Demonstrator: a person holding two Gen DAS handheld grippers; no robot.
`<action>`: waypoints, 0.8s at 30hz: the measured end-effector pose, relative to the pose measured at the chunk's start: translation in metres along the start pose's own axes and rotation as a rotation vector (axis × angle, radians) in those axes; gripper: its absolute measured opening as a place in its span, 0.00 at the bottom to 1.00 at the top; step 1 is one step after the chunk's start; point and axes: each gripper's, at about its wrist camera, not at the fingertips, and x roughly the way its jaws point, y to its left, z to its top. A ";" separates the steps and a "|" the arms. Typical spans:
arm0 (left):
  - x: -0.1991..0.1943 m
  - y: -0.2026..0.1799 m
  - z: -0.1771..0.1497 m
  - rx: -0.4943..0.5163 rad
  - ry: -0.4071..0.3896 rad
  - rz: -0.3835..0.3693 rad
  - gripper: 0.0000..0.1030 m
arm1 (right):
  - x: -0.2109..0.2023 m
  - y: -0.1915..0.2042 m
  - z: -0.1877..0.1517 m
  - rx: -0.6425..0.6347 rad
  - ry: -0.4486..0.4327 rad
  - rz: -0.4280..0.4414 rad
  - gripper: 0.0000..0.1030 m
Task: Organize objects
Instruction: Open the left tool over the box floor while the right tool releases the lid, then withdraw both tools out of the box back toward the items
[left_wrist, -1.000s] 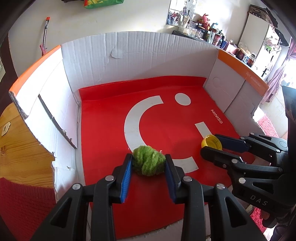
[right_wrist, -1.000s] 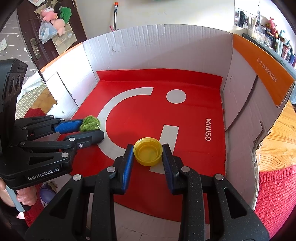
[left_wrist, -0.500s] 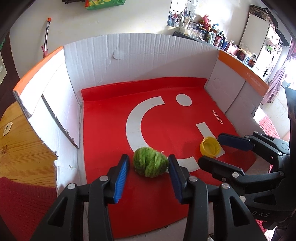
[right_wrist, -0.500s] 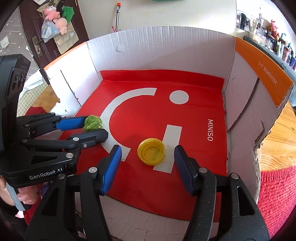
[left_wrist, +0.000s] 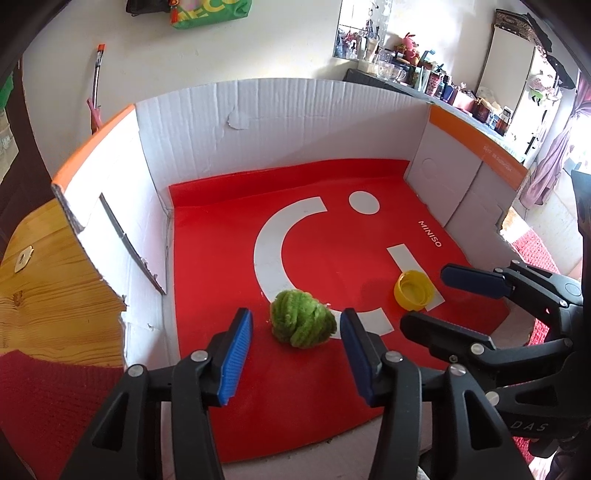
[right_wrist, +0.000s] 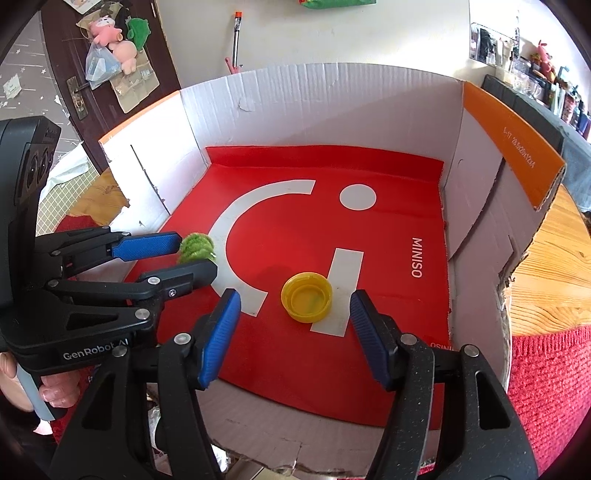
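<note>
Left gripper (left_wrist: 295, 330) at 6 o'clock of its own view, jaws opening, blue pads clear of the green yarn ball (left_wrist: 303, 324) lying between them on the red liner (left_wrist: 332, 236) of the cardboard box (left_wrist: 295, 107); nothing gripped, gaps showing on both sides of the ball

Right gripper (right_wrist: 295, 314) likewise low at 6 o'clock of its own view, jaws opening, pads standing well off the yellow bottle cap (right_wrist: 306, 302) resting mouth-up between them on the liner, partly over the white stripe of the printed logo; nothing held

From the left wrist view, yellow cap at 3 o'clock of the yarn ball, apart from it, just beside the right gripper's fingertips entering from 3 to 4 o'clock

From the right wrist view, yarn ball at 9 o'clock of the cap, near the box's left wall, between the left gripper's fingers reaching in from 9 o'clock

Person's fingers (right_wrist: 55, 391) wrapped round the left gripper's handle at 8 o'clock

Wooden tabletop (right_wrist: 546, 280) and red mat (right_wrist: 546, 376) outside the box walls
</note>
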 end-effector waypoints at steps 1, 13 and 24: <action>-0.001 -0.001 0.000 0.001 -0.003 0.000 0.52 | -0.001 0.000 0.000 -0.001 -0.001 0.000 0.61; -0.015 -0.001 -0.004 -0.009 -0.047 0.026 0.71 | -0.012 0.004 -0.005 0.001 -0.022 -0.006 0.70; -0.026 0.004 -0.012 -0.035 -0.068 0.034 0.78 | -0.025 0.012 -0.010 -0.007 -0.049 -0.012 0.77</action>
